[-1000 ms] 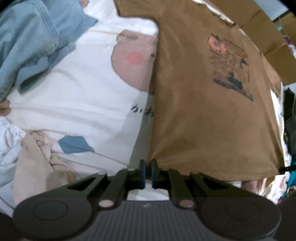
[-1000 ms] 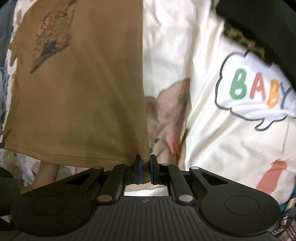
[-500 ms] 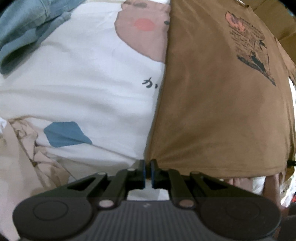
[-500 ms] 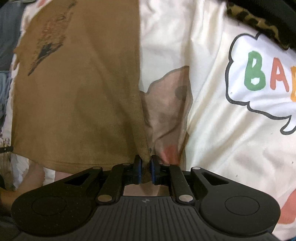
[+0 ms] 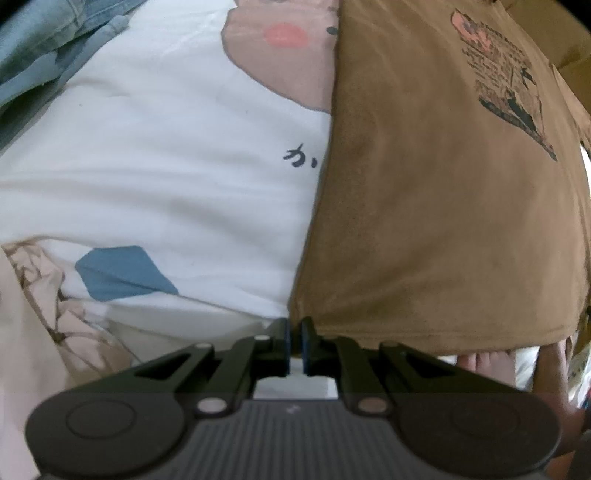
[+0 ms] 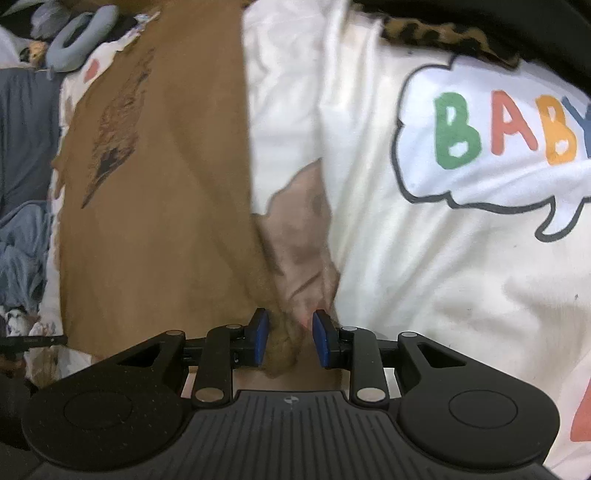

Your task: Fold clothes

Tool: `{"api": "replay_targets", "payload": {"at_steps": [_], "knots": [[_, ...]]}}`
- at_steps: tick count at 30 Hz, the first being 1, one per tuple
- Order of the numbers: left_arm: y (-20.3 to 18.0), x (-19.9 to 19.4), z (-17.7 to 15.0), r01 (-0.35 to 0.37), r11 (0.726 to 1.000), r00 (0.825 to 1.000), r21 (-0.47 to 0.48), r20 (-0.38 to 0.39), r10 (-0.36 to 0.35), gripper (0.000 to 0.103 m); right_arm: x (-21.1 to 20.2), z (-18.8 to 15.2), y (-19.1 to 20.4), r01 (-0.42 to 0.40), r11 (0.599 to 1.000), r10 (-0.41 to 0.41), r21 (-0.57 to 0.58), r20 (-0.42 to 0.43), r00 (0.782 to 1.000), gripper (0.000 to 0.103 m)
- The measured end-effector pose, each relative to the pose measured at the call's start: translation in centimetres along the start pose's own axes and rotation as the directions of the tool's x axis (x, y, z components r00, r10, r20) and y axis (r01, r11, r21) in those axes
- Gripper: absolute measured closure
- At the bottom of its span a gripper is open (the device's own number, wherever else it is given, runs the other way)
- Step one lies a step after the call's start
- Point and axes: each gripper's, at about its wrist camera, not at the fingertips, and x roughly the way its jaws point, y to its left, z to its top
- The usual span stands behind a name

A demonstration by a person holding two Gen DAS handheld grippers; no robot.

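Note:
A brown T-shirt (image 5: 424,221) with a dark and pink print lies flat on the cartoon-printed bed sheet (image 5: 166,166). My left gripper (image 5: 294,332) is shut on the shirt's left hem corner, low over the sheet. In the right wrist view the same brown T-shirt (image 6: 155,221) stretches away on the left. My right gripper (image 6: 288,339) has its jaws opening, blue pads (image 6: 261,339) apart. The other hem corner sits bunched and loose between the pads, with a gap on the right side.
A denim garment (image 5: 40,48) lies at the far left and crumpled beige cloth (image 5: 37,314) at the near left. A person's bare foot (image 5: 480,363) shows beyond the hem. Leopard-print fabric (image 6: 443,33) and a grey ring cushion (image 6: 74,37) lie at the sheet's far edge.
Both grippers came down to the bed with the shirt's hem, and the shirt now lies flatter. The right jaws, pinched on the corner before, have parted. The left stays closed.

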Motion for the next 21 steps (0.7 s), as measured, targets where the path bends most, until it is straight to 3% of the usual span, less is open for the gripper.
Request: {"api": "replay_targets", "payload": {"at_steps": [9, 15, 17, 21], "knots": [[-0.2, -0.2, -0.4, -0.017, 1.000, 1.000, 0.024, -0.010, 0.017, 0.097, 1.4, -0.1, 1.7, 0.046, 0.998, -0.048, -0.049, -0.030, 0.998, 0.078], [-0.2, -0.4, -0.8, -0.025, 0.999, 1.000, 0.030, -0.015, 0.026, 0.097, 2.0, -0.6, 3.2, 0.085, 0.993, -0.087, -0.075, -0.023, 0.996, 0.084], [-0.2, -0.7, -0.9, -0.028, 0.999, 0.999, 0.033, -0.015, 0.028, 0.097, 1.8, -0.8, 3.4, 0.101, 0.990, -0.104, -0.095, -0.025, 0.994, 0.095], [-0.1, -1.9, -1.4, -0.021, 0.999, 1.000, 0.028, -0.008, 0.021, 0.097, 1.4, -0.6, 4.3, 0.133, 0.982, -0.140, -0.133, -0.041, 0.989, 0.099]]}}
